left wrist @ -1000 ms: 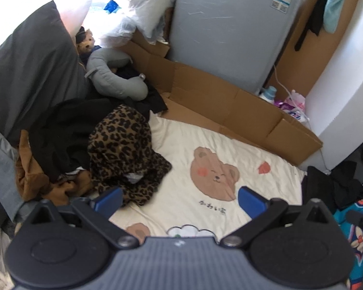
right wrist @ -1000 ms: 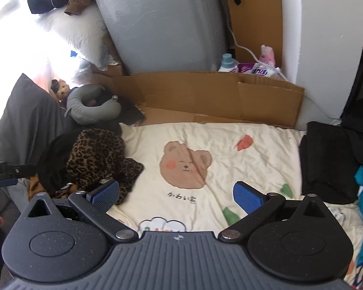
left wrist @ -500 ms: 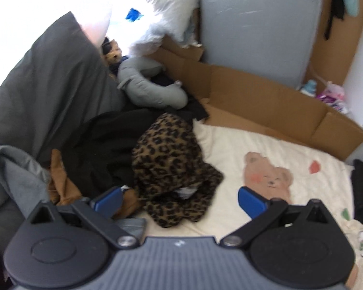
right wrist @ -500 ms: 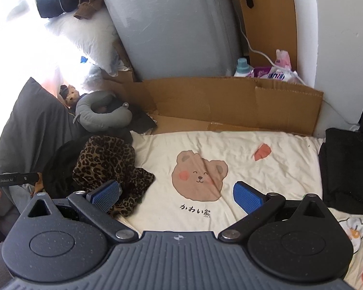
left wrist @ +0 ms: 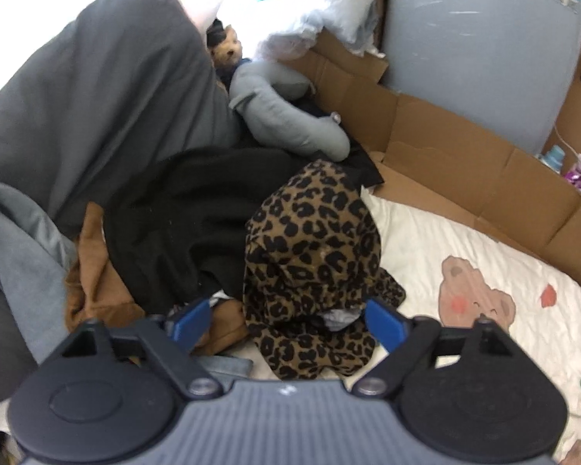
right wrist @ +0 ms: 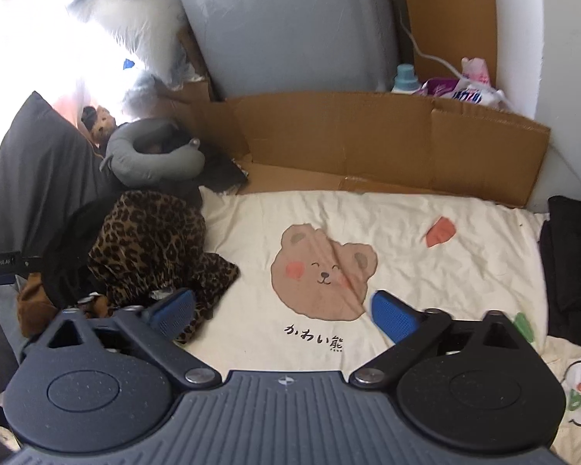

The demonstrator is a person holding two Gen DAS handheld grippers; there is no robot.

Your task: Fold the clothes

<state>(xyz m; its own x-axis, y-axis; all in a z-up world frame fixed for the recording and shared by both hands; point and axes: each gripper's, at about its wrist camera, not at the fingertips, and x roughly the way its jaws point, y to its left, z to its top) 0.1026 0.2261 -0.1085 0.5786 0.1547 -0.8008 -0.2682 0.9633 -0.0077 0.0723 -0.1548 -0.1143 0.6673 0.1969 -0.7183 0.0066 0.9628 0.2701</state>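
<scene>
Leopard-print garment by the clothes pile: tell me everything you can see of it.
The leopard-print garment is soft tan fabric with black spots, crumpled into an unfolded, peaked heap. It lies at the edge of the cream bear-print sheet, leaning against a black garment, with a brown one beyond that. A pale scrap, perhaps a label, shows at its lower front. The left tongs are closing around its near edge, pads not yet pressing it.
</scene>
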